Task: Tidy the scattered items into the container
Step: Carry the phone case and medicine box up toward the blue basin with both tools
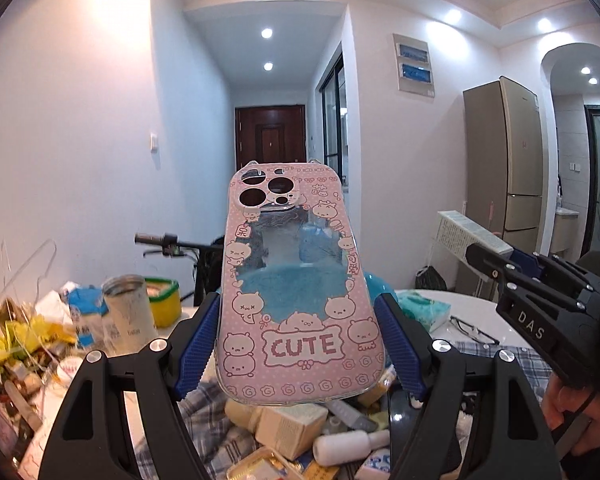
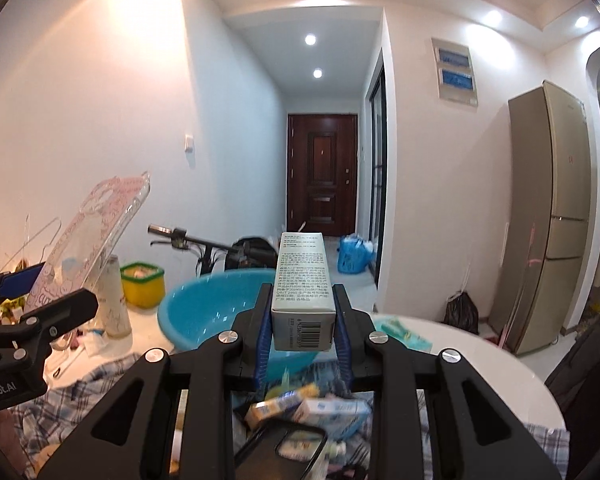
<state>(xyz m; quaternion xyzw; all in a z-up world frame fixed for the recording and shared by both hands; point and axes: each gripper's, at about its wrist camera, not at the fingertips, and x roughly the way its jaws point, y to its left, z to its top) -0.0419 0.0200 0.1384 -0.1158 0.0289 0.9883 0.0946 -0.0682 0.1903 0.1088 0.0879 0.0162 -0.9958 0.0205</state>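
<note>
The left gripper (image 1: pixel 300 344) is holding a pink phone case (image 1: pixel 296 280) printed with "CUTE", its blue fingers (image 1: pixel 196 344) standing about half apart and pressing on the case's two long edges, so the case is standing upright with its camera cut-outs at the top. Gripping it by the edges looks deliberate: the flat, flimsy shell is staying stiff and is not flexing out of the hold. The right gripper (image 2: pixel 302 330) is clamping a narrow grey-green carton (image 2: pixel 304 288) at its barcode end, fingers (image 2: pixel 263 336) closed down tight on its sides, with the box jutting forward along them. Both items are hanging in the air above the clutter of small boxes (image 2: pixel 308 404) and a black phone case (image 2: pixel 284 448) lying on a checked cloth (image 2: pixel 100 384) on the bench (image 2: pixel 480 356). The blue basin (image 2: pixel 216 304), apparently the container, is sitting just beyond the carton, nearly empty as far as can be seen. Judging by this, each hand is carrying one piece clear of the pile so it can be swung over the basin's rim and dropped in.
</note>
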